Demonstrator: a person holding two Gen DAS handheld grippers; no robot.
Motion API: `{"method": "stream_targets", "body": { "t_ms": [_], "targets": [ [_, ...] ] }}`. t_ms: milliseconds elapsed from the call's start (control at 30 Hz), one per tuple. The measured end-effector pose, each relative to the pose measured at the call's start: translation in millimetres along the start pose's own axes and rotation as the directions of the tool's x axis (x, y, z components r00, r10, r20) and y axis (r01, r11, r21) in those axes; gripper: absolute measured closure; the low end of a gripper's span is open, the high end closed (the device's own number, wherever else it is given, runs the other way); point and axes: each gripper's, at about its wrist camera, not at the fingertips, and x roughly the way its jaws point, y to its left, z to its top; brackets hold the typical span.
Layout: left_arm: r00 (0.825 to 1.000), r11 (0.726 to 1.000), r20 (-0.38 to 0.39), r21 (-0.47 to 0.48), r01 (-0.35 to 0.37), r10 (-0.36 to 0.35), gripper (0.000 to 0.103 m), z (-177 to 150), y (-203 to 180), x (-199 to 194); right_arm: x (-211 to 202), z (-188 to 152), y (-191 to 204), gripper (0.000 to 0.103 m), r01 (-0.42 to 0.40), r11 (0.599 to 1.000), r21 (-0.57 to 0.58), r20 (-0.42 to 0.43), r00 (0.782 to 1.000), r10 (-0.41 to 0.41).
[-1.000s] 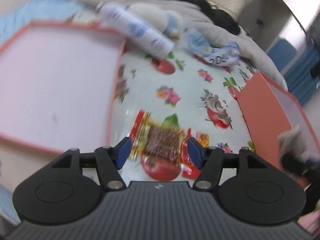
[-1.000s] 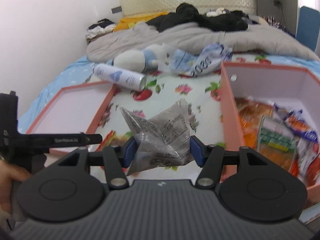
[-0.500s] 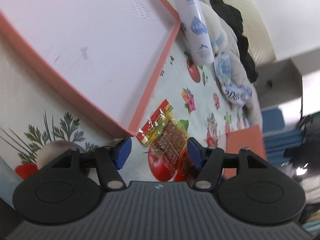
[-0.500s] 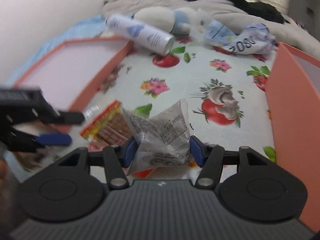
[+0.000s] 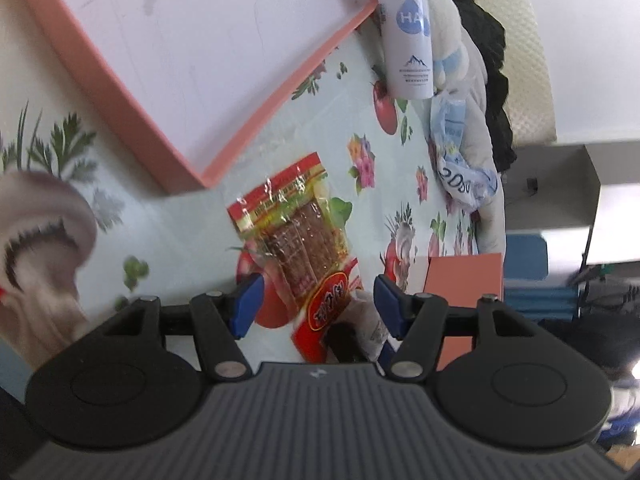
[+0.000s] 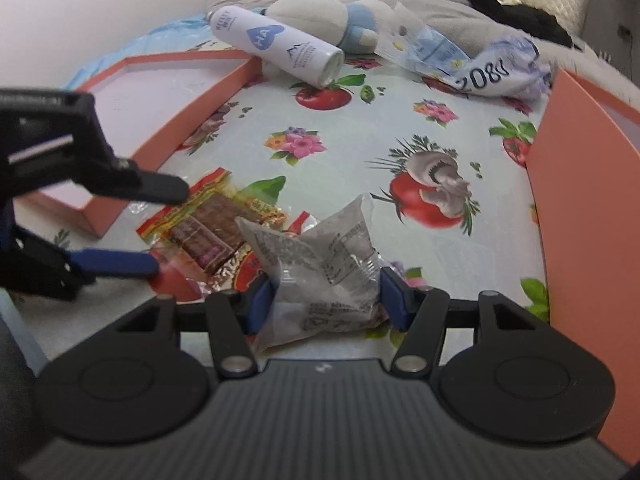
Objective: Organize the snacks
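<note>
In the left wrist view, the left gripper (image 5: 318,300) hangs low over the flowery cloth (image 5: 360,128) with its jaws wide apart. The red snack pack (image 5: 298,236) lies flat on the cloth, and its near end sits between the blue pads, but the pads do not touch it, so nothing is held. The pink tray (image 5: 280,96) just beside the pack looks empty, so no snack is sorted into it. A white bottle (image 5: 410,28) lies past the tray's far corner. In the right wrist view, the right gripper (image 6: 326,300) has its jaws about half open and squeezed on the grey snack bag (image 6: 320,268), which is held low, right over the near end of the red pack. The left gripper comes in from the left, one finger above the red pack and one below. The pink box (image 6: 584,216) on the right shows only its outer wall here, so I cannot tell what is in it. I think most of the job is left: both snacks need a home.
</note>
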Motion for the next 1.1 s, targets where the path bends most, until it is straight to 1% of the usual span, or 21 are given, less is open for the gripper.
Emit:
{"method": "stream_targets", "body": {
  "t_ms": [100,233,300,400,467,567,600,633,700,733,800,833,867,933,967,1033,1067,1100],
  "targets": [
    [1.0,1.0,-0.015,-0.029,0.007,-0.007,0.037,-5.6,-3.0,8.9,-1.5,-2.0,-7.3,0.044,-0.03,0.999,0.038,0.007,1.0,0.029],
    [1.0,0.999,-0.003,-0.052,0.001,-0.001,0.037,-9.0,-7.3,15.1,-1.1,-2.3,-8.7,0.044,-0.042,0.999,0.035,0.0,0.999,0.042],
    [1.0,0.998,-0.003,-0.063,0.013,-0.013,0.037,-7.9,-7.4,18.6,-1.0,-1.8,-9.3,0.044,-0.046,0.998,0.038,-0.004,0.999,0.046],
    [0.998,0.995,-0.006,-0.081,0.061,-0.061,0.037,-5.5,-3.4,23.4,-0.6,-1.6,-11.8,0.044,-0.055,0.997,0.05,-0.006,0.998,0.056],
    [0.994,0.991,-0.008,-0.085,0.106,-0.107,0.037,-4.5,-0.4,26.4,-0.3,-1.8,-13.1,0.044,-0.061,0.997,0.054,-0.007,0.998,0.062],
    [0.981,0.976,0.003,-0.101,0.192,-0.192,0.037,-3.3,3.3,28.0,0.6,-2.6,-11.9,0.044,-0.06,0.997,0.039,-0.007,0.998,0.06],
    [0.978,0.974,0.005,-0.093,0.206,-0.207,0.037,-2.4,3.4,28.2,0.6,-3.1,-11.4,0.044,-0.059,0.998,0.035,-0.007,0.998,0.059],
    [0.979,0.976,0.005,-0.078,0.205,-0.205,0.037,-1.5,1.9,28.9,0.5,-3.2,-11.6,0.044,-0.059,0.998,0.035,-0.006,0.998,0.06],
    [0.986,0.985,0.008,-0.038,0.169,-0.169,0.037,-0.1,-3.3,30.9,0.8,-2.8,-12.2,0.044,-0.061,0.997,0.036,-0.007,0.998,0.062],
    [0.99,0.99,0.008,-0.022,0.138,-0.137,0.04,0.1,-5.9,32.7,0.8,-2.6,-12.4,0.044,-0.062,0.997,0.037,-0.008,0.998,0.062],
    [0.997,0.997,0.012,-0.008,0.075,-0.075,0.049,-0.1,-9.9,36.4,0.8,-2.6,-11.9,0.044,-0.062,0.998,0.032,-0.01,0.998,0.062],
    [0.998,0.998,0.015,-0.004,0.061,-0.061,0.053,0.1,-11.6,38.1,0.7,-2.6,-11.7,0.044,-0.062,0.998,0.03,-0.01,0.998,0.062],
    [0.999,0.999,0.02,0.0,0.044,-0.044,0.055,0.5,-13.5,39.8,0.7,-2.5,-11.7,0.044,-0.062,0.998,0.03,-0.01,0.998,0.062],
    [1.0,1.0,0.028,0.018,0.005,-0.006,0.066,1.3,-16.0,42.2,0.6,-2.6,-11.6,0.044,-0.062,0.998,0.03,-0.01,0.998,0.062],
    [0.999,0.999,0.034,0.035,-0.016,0.014,0.068,1.6,-19.3,43.8,0.2,-2.8,-11.4,0.044,-0.062,0.998,0.028,-0.011,0.998,0.062],
    [0.998,0.997,0.041,0.062,-0.048,0.046,0.08,2.1,-22.3,46.8,0.0,-2.9,-11.0,0.044,-0.061,0.998,0.026,-0.013,0.998,0.061],
    [0.997,0.996,0.041,0.07,-0.063,0.06,0.083,2.8,-23.4,49.3,0.1,-3.2,-11.2,0.044,-0.062,0.998,0.027,-0.012,0.998,0.062],
    [0.997,0.995,0.037,0.077,-0.071,0.068,0.088,4.0,-23.9,52.2,0.3,-3.5,-11.6,0.044,-0.063,0.998,0.027,-0.012,0.998,0.063]
  ]
}}
